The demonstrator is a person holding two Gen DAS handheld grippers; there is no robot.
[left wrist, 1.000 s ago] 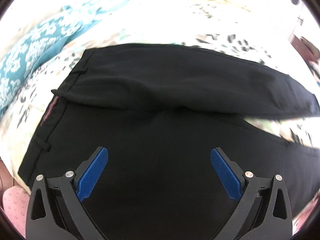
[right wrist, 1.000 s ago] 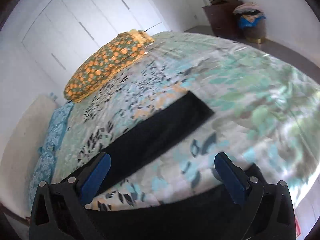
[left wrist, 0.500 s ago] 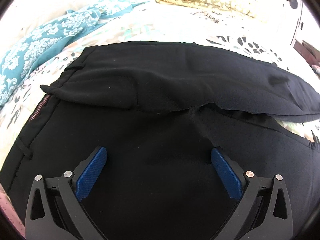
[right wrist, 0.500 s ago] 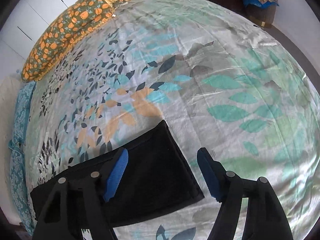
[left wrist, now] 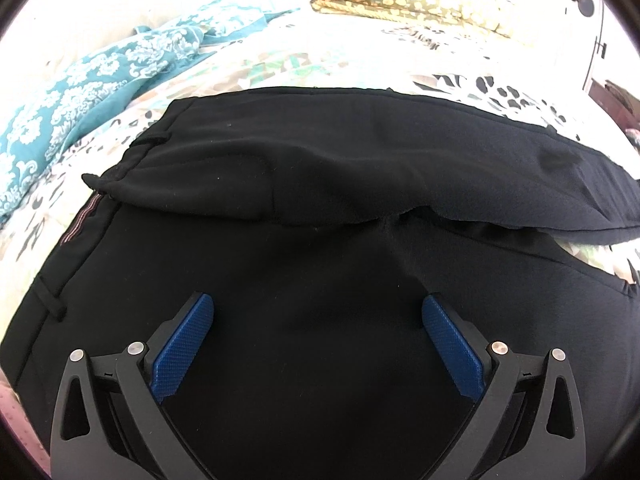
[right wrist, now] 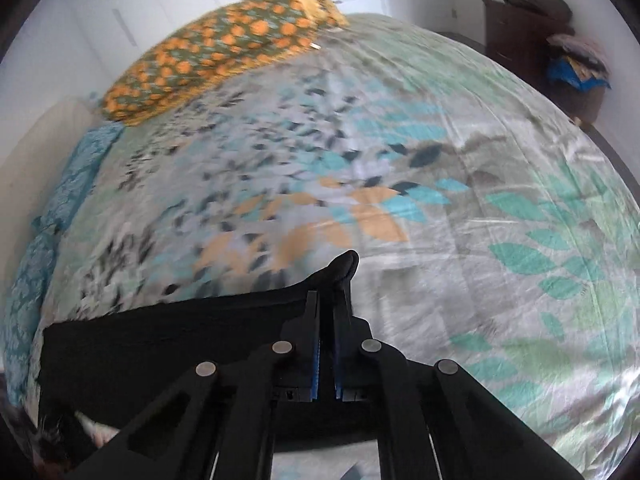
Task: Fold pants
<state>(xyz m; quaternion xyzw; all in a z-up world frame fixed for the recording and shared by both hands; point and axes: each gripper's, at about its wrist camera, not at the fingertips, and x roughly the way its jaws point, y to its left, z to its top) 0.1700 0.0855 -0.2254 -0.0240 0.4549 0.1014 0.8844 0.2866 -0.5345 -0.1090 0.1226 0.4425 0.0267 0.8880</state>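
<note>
The black pants lie flat on the leaf-print bedspread, their long axis running from the waistband at about nine o'clock in the left wrist view out toward three o'clock, where both legs run off the frame. The right gripper is clamped shut on the hem end of a leg, a small peak of black cloth poking out past its tips toward twelve o'clock; the rest of that leg trails away toward eight o'clock. The left gripper hangs with its jaws wide apart over the seat of the pants, nothing between its pads, so the right hand is the one placed to carry the hem toward the waistband. Whether one leg or both is pinched cannot be told, and neither view shows waistband and hem together.
</note>
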